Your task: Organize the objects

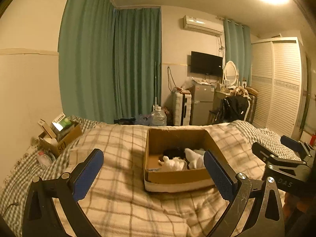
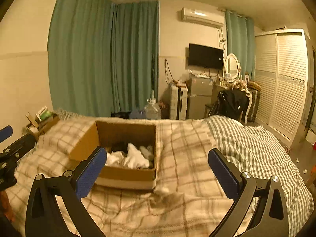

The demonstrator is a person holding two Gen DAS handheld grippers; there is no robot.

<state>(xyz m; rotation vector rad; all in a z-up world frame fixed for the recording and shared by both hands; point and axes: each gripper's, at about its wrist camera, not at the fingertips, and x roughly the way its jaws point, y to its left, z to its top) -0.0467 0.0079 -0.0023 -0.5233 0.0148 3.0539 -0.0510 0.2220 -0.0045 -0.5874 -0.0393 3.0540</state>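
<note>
An open cardboard box [image 1: 177, 177] sits on the plaid blanket in the middle of the bed; it also shows in the right wrist view [image 2: 126, 175]. Inside lie white cloth items [image 1: 194, 158] [image 2: 136, 159] and a dark item [image 1: 173, 152]. My left gripper [image 1: 154, 173] is open and empty, held above the blanket in front of the box. My right gripper [image 2: 158, 172] is open and empty, to the right of the box; it also shows at the right edge of the left wrist view [image 1: 284, 148]. A small pale blurred item [image 2: 164, 190] lies on the blanket by the box's near right corner.
A second cardboard box [image 1: 59, 138] with assorted items stands at the bed's far left, with a plastic bottle [image 1: 44, 159] beside it. Beyond the bed are green curtains, a water jug [image 1: 159, 116], a suitcase, a small fridge, a chair and a wardrobe [image 1: 276, 86].
</note>
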